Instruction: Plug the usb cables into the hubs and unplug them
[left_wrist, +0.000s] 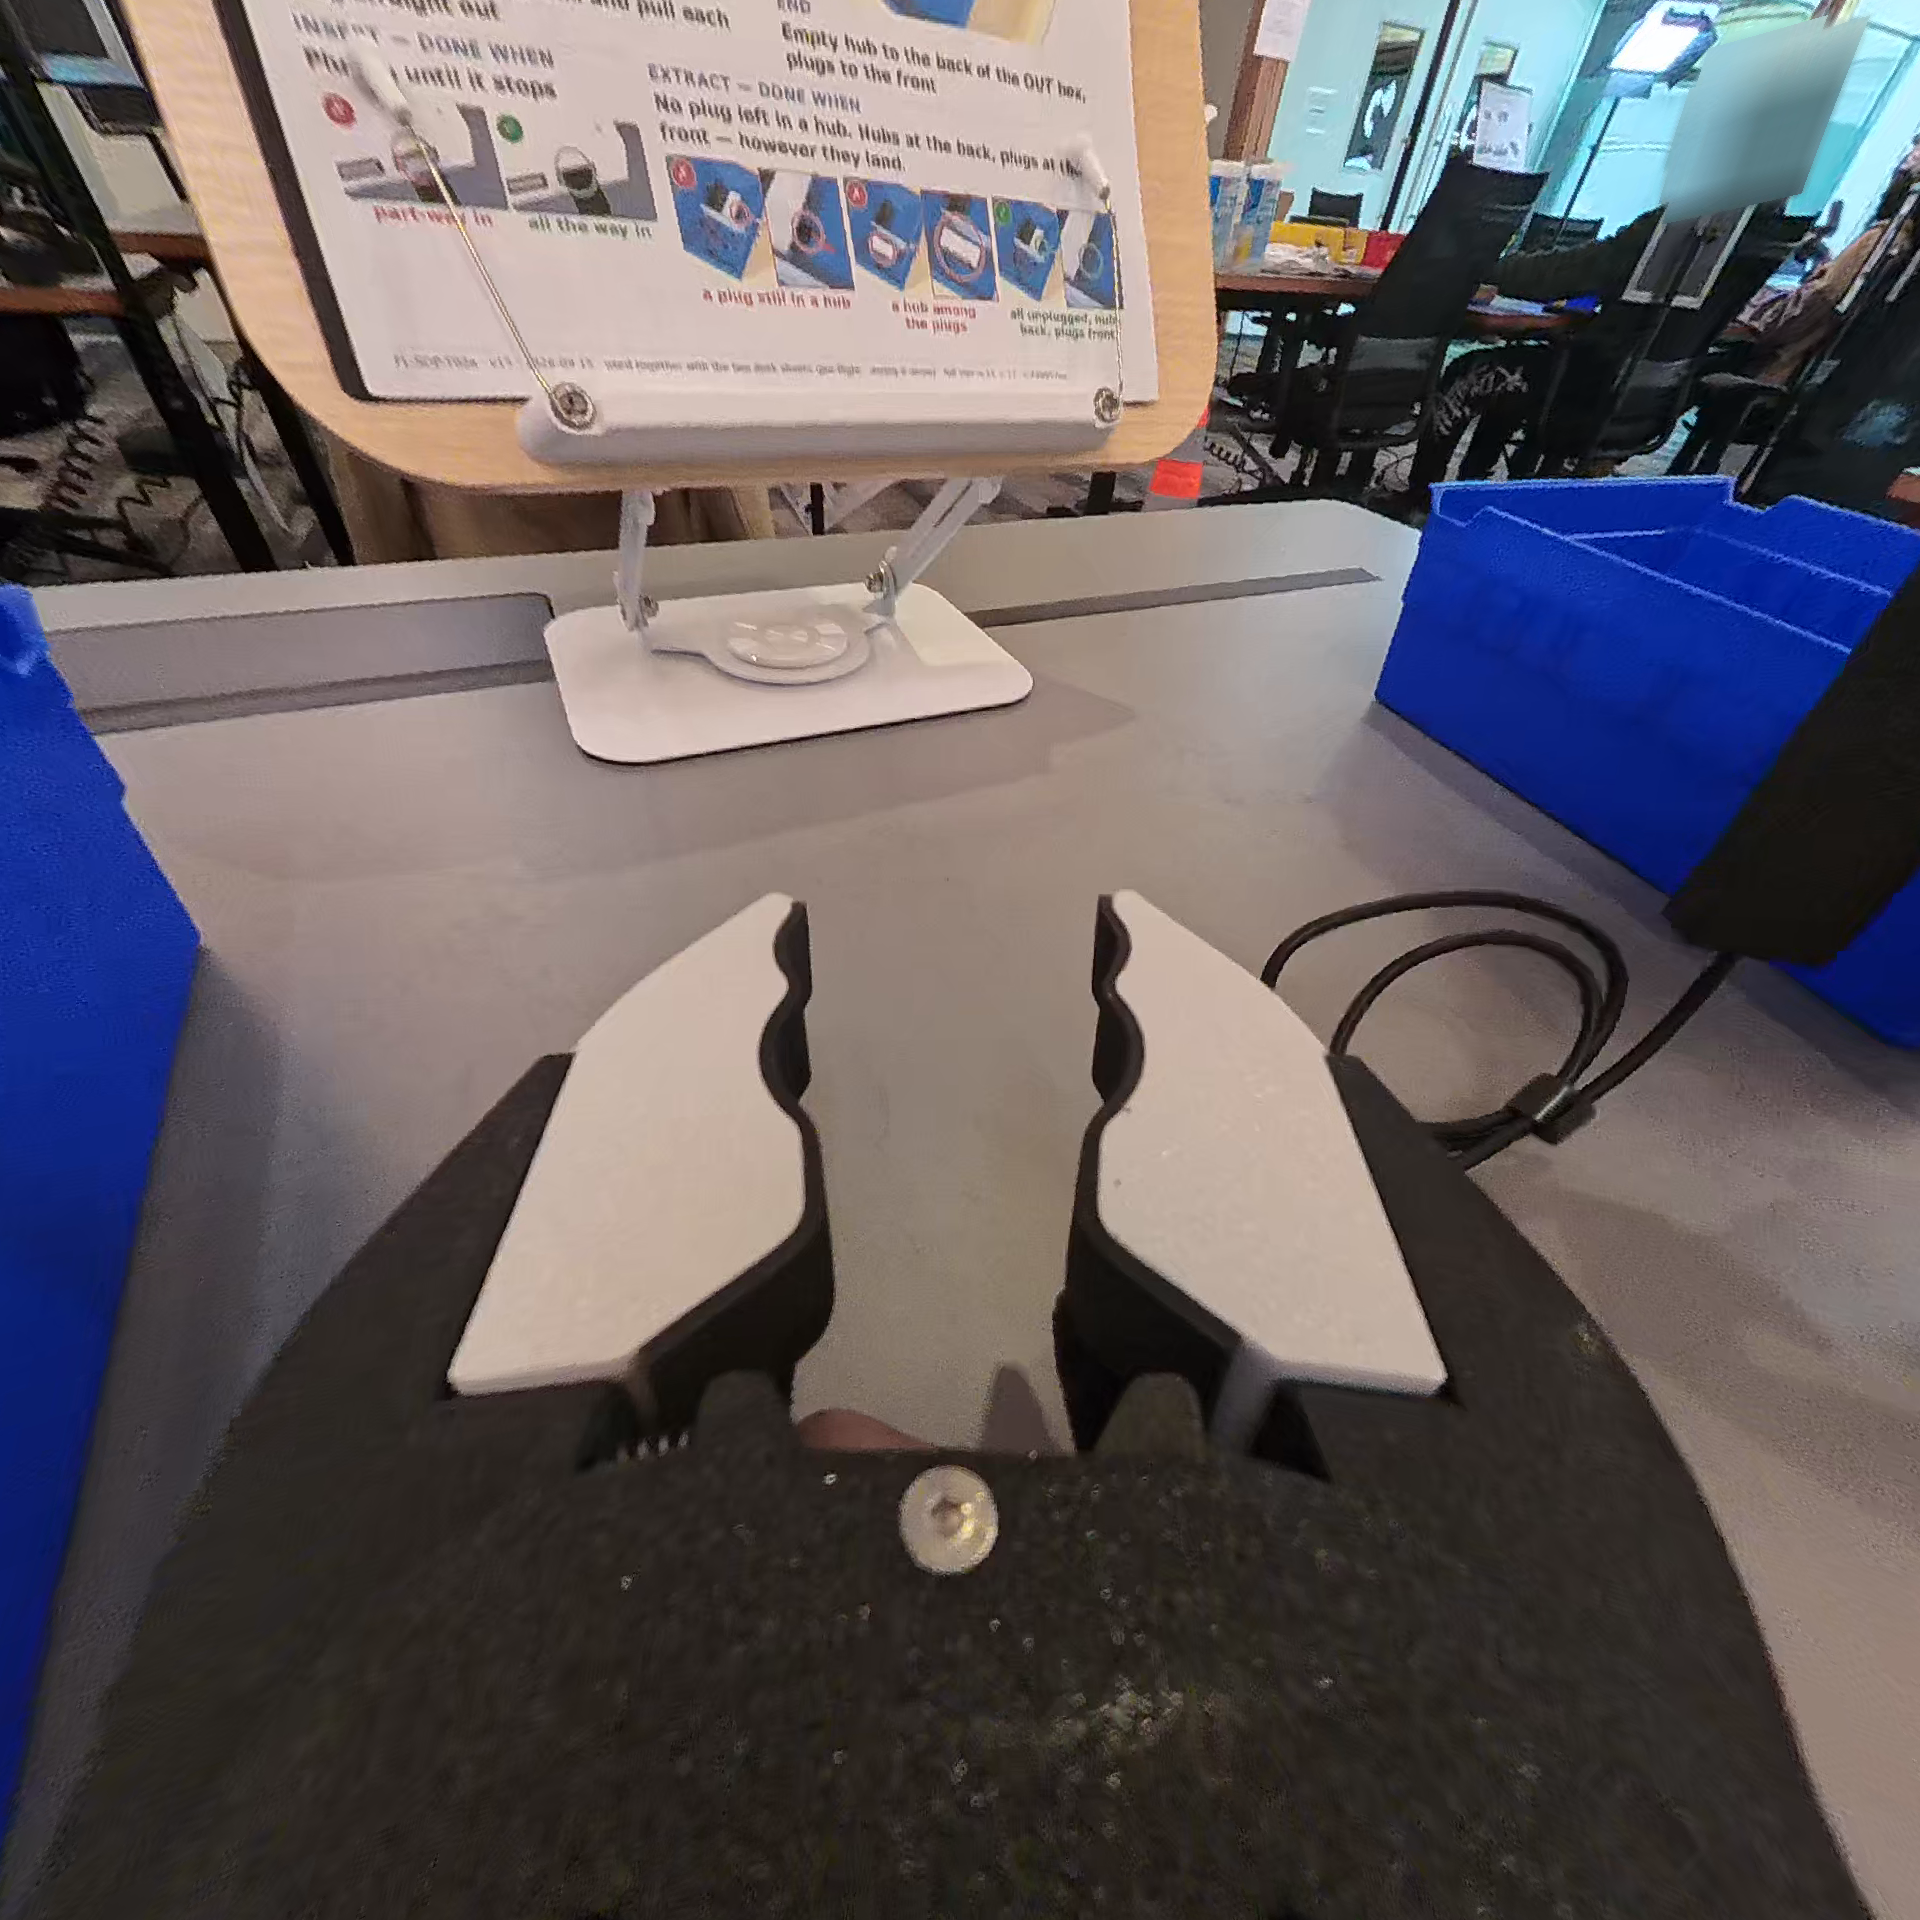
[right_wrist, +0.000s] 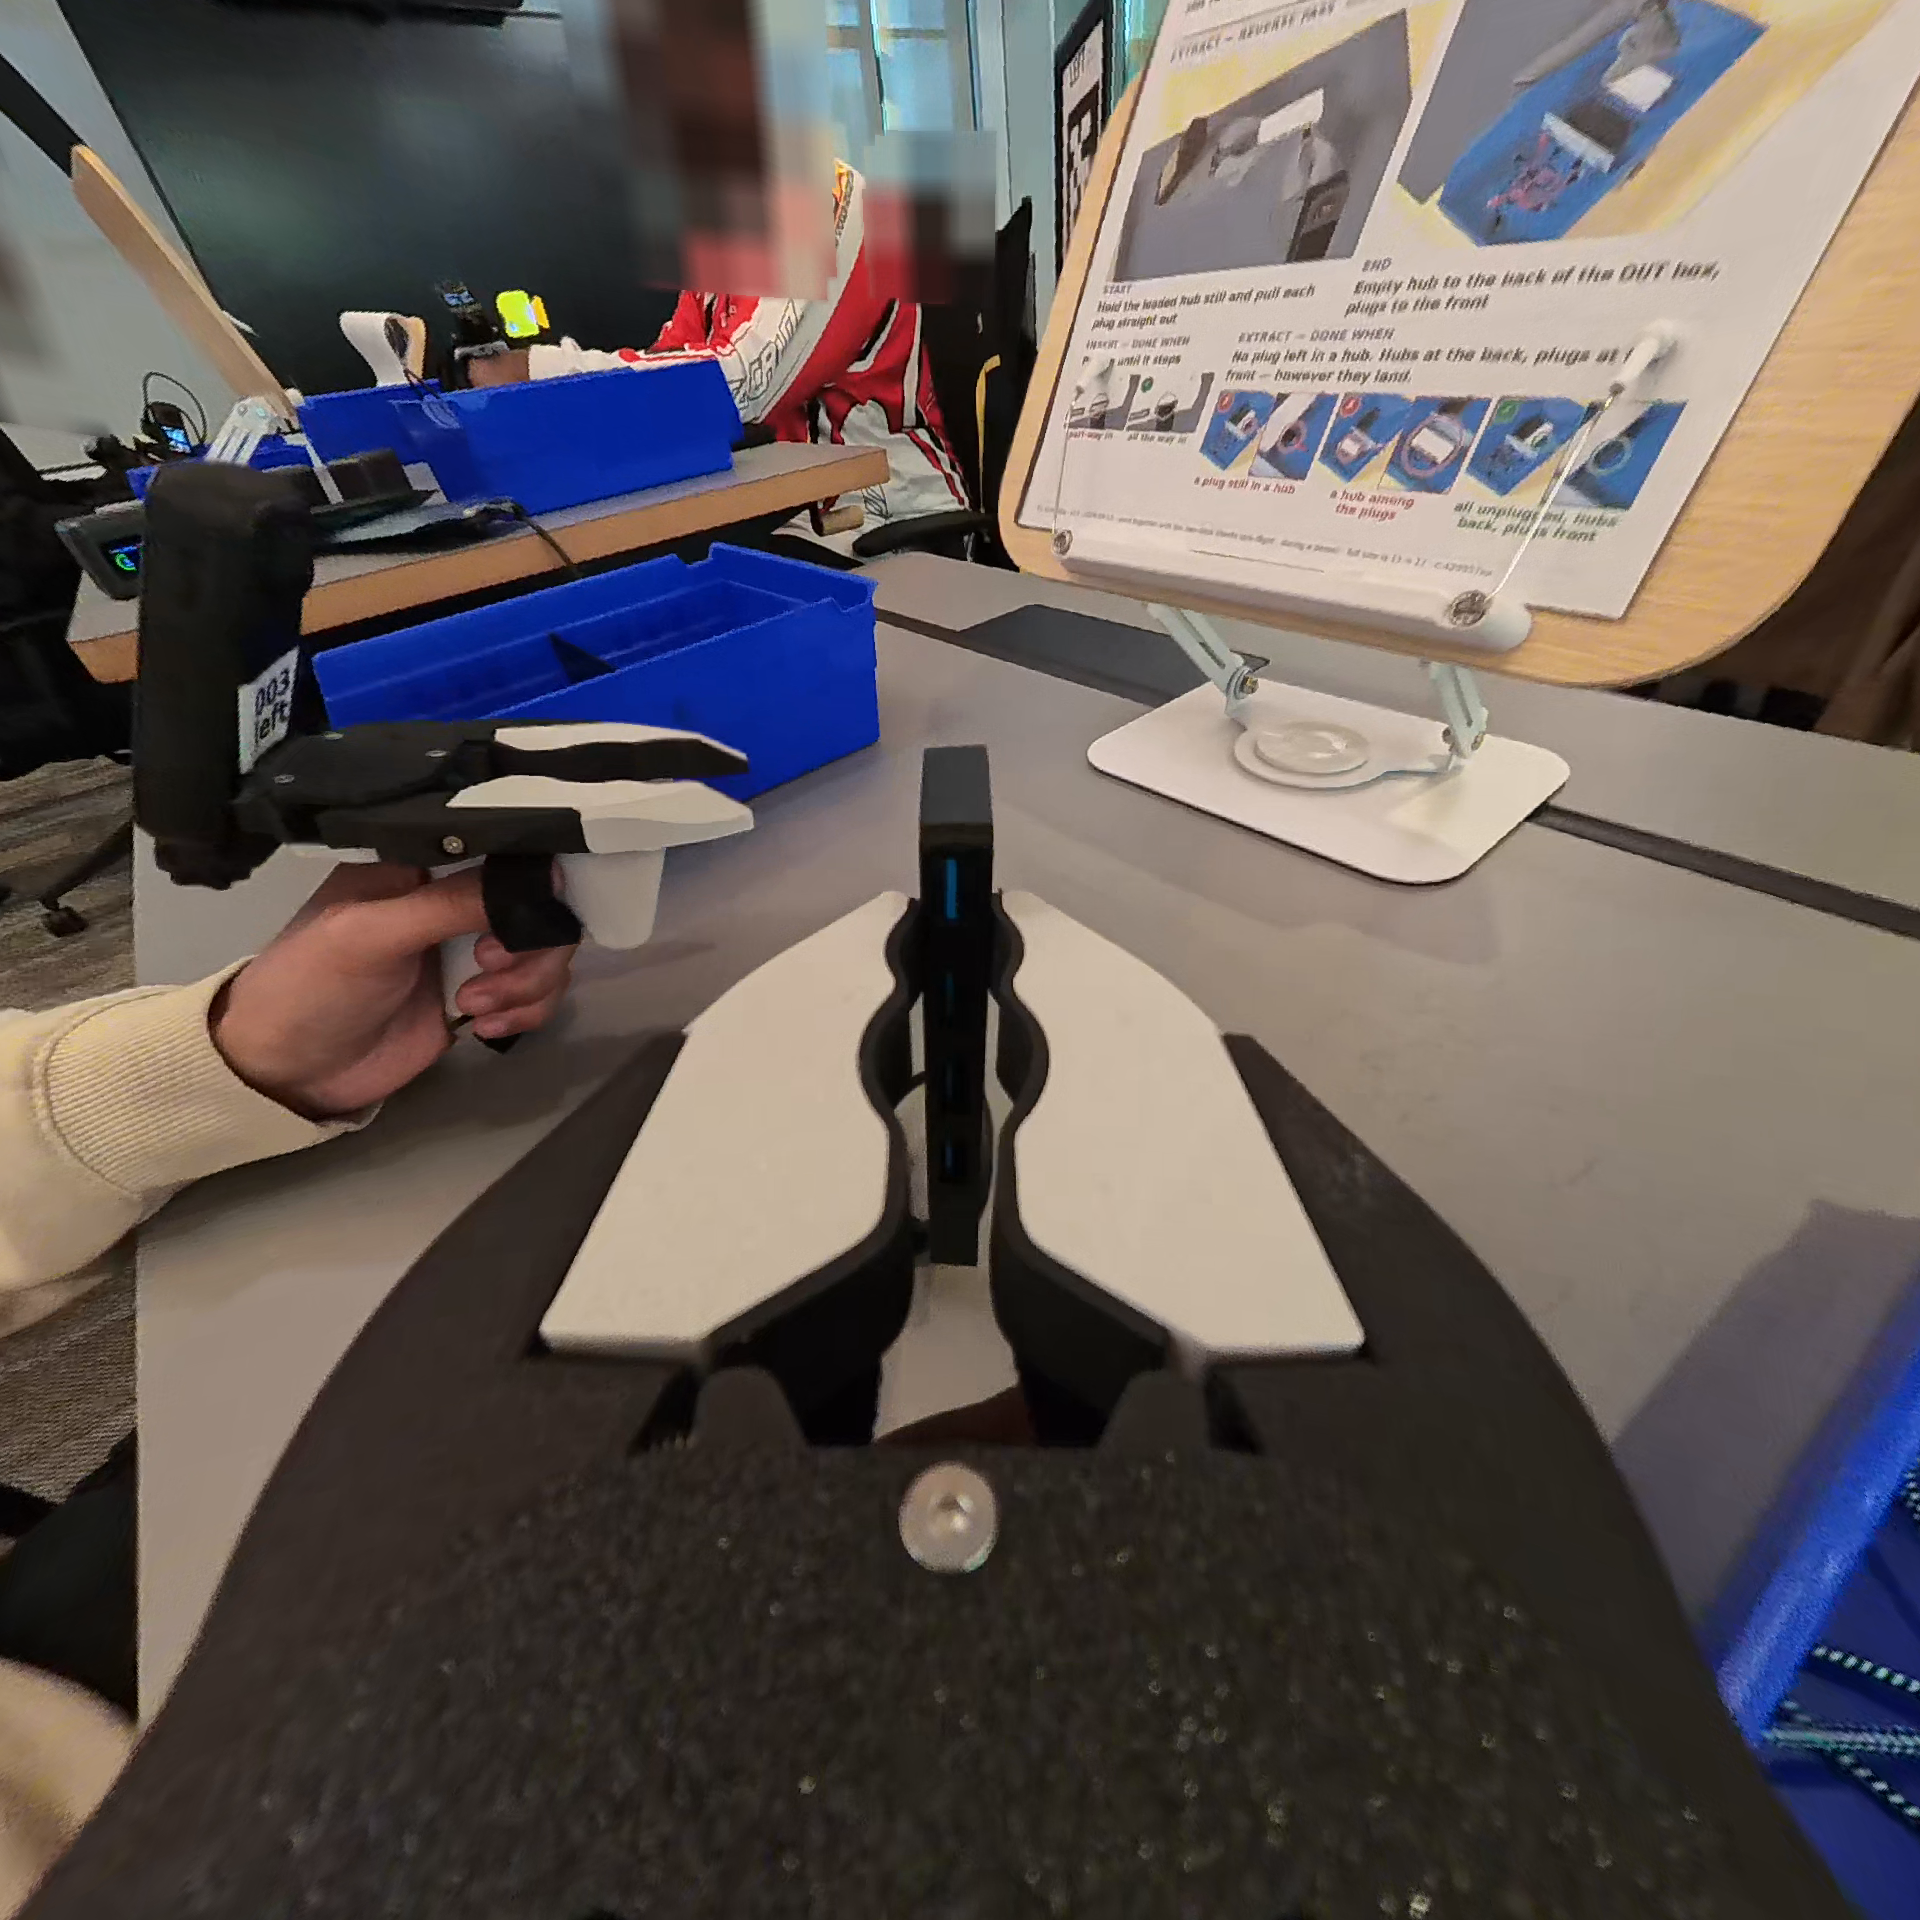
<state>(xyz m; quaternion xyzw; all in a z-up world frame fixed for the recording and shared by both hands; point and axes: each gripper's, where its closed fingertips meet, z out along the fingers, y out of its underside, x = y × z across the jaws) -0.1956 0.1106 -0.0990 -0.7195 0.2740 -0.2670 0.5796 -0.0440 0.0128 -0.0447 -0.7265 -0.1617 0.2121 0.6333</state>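
- While the right gripper (right_wrist: 954, 914) clamps a slim black rectangular USB hub (right_wrist: 956, 997) edge-up, both dark pads press its flanks, and the hub's top pokes out past the white fingertips (right_wrist: 1049, 935) toward twelve o'clock.
- Blue-lit port slots run down the hub's near face, stacked one above another between the fingers.
- Over at nine o'clock in the right wrist view, the left gripper (right_wrist: 717, 784) floats above the grey tabletop (right_wrist: 1351, 1091), held by a hand (right_wrist: 343, 997) in a cream knitted sleeve, its tips pointing toward the hub but well apart from it.
- From its own camera, the left gripper (left_wrist: 951, 914) stands wide open, nothing between the fingers, only bare table showing in the gap.
- A looped black cable (left_wrist: 1475, 1029) lies on the table at three o'clock of the left gripper, bundled with a small tie and running up toward the dark shape at the right edge.
- A blue plastic bin (left_wrist: 1621, 665) sits at two o'clock in the left view; another blue bin wall (left_wrist: 73, 987) fills nine o'clock.
- Dead ahead at twelve o'clock, a wooden-backed instruction sheet stand (left_wrist: 790, 675) on a white base plate faces the grippers.
- Another divided blue plastic bin (right_wrist: 665, 665) rests just behind the left gripper in the right view.
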